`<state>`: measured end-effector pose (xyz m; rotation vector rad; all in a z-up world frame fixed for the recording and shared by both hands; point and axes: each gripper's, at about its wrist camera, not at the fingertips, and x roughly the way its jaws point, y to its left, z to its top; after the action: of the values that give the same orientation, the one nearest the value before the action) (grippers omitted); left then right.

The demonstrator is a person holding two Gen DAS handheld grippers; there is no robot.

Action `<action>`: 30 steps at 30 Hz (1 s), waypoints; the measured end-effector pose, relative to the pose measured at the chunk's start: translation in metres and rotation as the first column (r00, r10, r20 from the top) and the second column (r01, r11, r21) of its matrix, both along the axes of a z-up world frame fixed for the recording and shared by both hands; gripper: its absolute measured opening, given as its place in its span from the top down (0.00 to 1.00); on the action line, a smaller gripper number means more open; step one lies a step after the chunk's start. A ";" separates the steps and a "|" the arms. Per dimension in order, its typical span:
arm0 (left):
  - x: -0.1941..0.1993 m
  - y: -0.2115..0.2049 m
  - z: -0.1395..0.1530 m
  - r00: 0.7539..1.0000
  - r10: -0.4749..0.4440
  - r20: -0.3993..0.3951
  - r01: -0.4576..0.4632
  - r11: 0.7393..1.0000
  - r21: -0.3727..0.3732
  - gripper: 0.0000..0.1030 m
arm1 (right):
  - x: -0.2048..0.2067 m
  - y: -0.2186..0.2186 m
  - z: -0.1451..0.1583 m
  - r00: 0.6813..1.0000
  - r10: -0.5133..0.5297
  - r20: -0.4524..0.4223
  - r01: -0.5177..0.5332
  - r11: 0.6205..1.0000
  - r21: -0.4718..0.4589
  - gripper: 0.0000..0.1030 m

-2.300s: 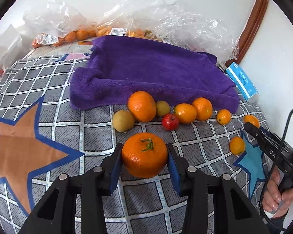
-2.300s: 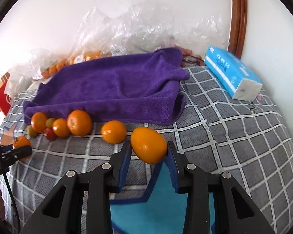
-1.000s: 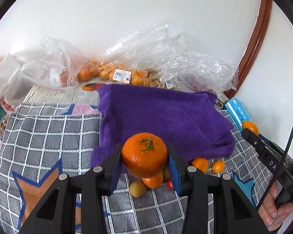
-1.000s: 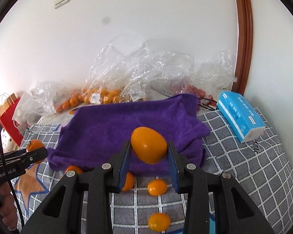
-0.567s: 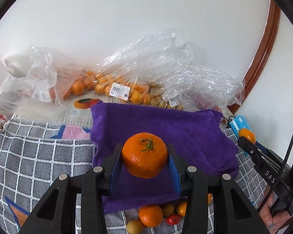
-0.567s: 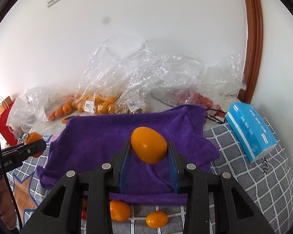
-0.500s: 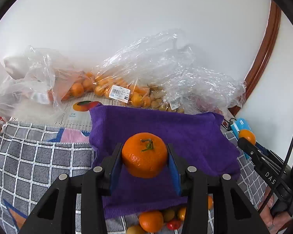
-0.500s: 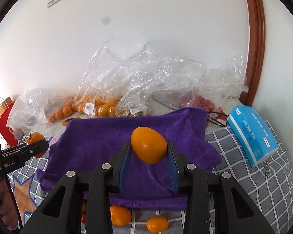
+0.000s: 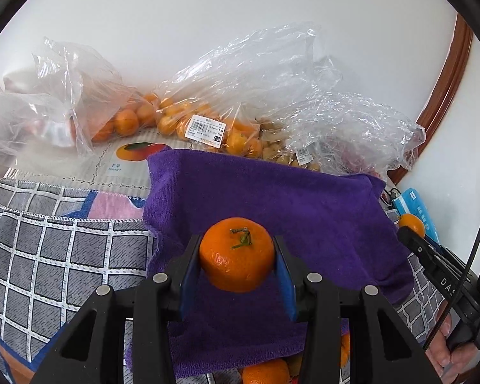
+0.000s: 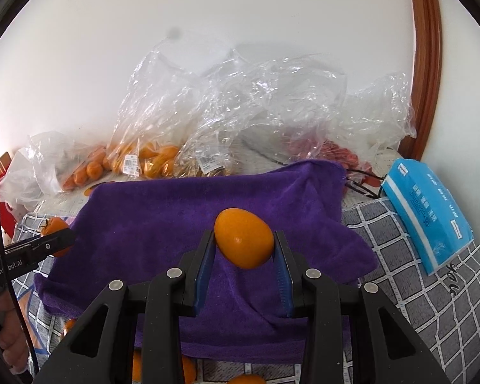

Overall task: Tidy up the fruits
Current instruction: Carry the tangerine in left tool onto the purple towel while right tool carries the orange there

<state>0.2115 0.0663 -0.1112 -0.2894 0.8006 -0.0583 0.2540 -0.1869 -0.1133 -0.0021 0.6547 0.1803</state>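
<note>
On my right gripper's (image 10: pixel 244 248) feed I read "Gen" and "bot.AI" printed in white along the left gripper's (image 9: pixel 236 254) side at the left edge; on the left feed the right unit shows "DAS" near the right edge. The mango carton (image 9: pixel 134 156) at the far left carries a fruit picture with small print I can only partly make out, perhaps "MANGO". White barcode price stickers (image 9: pixel 205 130) sit on the plastic bags (image 10: pixel 227 118) of fruit against the far wall, their digits too small for me to trust. The blue tissue pack (image 10: pixel 427 211) at the right has white characters I cannot read. My left fingers (image 9: pixel 188 275) are parted to the width of a stemmed mandarin (image 9: pixel 237 253) and clamp it on both sides, held in the air above the near part of the purple towel (image 9: pixel 272 204). My right fingers (image 10: pixel 204 265) are drawn in tight on a smooth oval orange fruit (image 10: pixel 244 237), also above the towel, toward its near right area. Loose fruits (image 9: pixel 265 372) lie on the grey checked cloth (image 9: pixel 60 249) just at the towel's near edge.
</note>
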 end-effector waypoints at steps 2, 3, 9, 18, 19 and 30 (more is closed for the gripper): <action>0.001 -0.002 -0.003 1.000 -0.002 -0.002 0.002 1.000 0.006 0.61 | 0.003 -0.004 -0.004 1.000 -0.004 -0.011 0.004 1.000 0.005 0.65; 0.001 -0.002 -0.004 1.000 -0.002 -0.003 0.002 1.000 0.009 0.61 | 0.004 -0.005 -0.005 1.000 -0.005 -0.014 0.005 1.000 0.005 0.65; 0.007 -0.002 -0.012 1.000 -0.005 -0.021 0.005 1.000 -0.005 0.61 | 0.014 -0.009 -0.021 0.998 -0.013 -0.068 0.013 1.000 0.007 0.65; 0.014 -0.005 -0.023 0.998 -0.016 -0.055 0.015 1.000 -0.010 0.61 | 0.022 -0.006 -0.037 0.992 0.002 -0.126 -0.002 1.000 0.002 0.65; 0.014 -0.006 -0.024 0.998 -0.016 -0.058 0.016 1.000 -0.007 0.61 | 0.022 -0.006 -0.038 0.991 0.005 -0.133 -0.005 1.000 0.003 0.65; 0.019 -0.011 -0.031 0.996 -0.024 -0.089 0.026 0.999 0.022 0.60 | 0.029 -0.004 -0.045 0.983 0.002 -0.183 -0.004 1.000 -0.013 0.65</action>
<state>0.2300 0.0549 -0.1423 -0.2614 0.8930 -0.0596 0.2826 -0.1910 -0.1579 0.0005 0.8394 0.1801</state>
